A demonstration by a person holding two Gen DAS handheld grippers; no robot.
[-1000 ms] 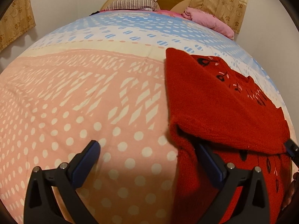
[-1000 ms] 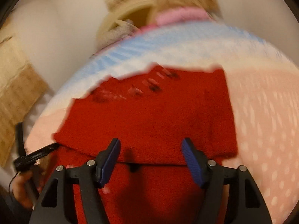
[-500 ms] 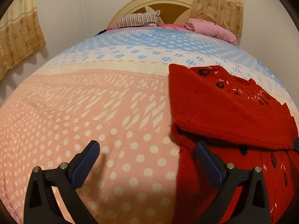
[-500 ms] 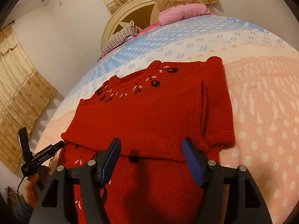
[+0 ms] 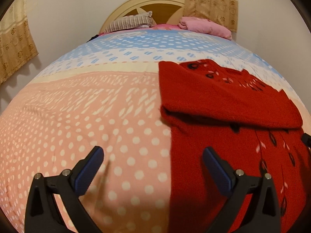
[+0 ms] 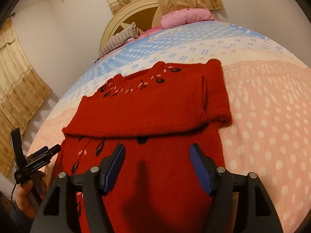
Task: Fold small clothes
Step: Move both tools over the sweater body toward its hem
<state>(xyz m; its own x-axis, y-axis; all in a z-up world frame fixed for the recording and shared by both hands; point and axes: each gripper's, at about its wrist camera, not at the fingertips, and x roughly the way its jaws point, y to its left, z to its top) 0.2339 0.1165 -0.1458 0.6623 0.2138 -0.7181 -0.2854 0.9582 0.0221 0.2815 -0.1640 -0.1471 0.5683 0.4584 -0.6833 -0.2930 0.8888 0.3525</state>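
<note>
Presently: one red knit sweater (image 6: 147, 112), sleeves crossed, flat on the dotted bedspread (image 5: 81, 116); soft, limp, likely stretchy, best pinched at the hem; left gripper (image 5: 153, 167) and right gripper (image 6: 156, 167) both agape, empty.

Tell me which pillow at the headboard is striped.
The left pillow: grey and white stripes. The right pillow is plain pink.

One red knitted sweater (image 6: 155, 108) lies on one bed with a dotted bedspread (image 5: 101, 104). Two pillows sit at the head: one striped pillow (image 5: 130, 22), one pink pillow (image 5: 204, 26). Two grippers, the left gripper (image 5: 153, 167) and the right gripper (image 6: 157, 167). One headboard (image 5: 155, 2).
</note>
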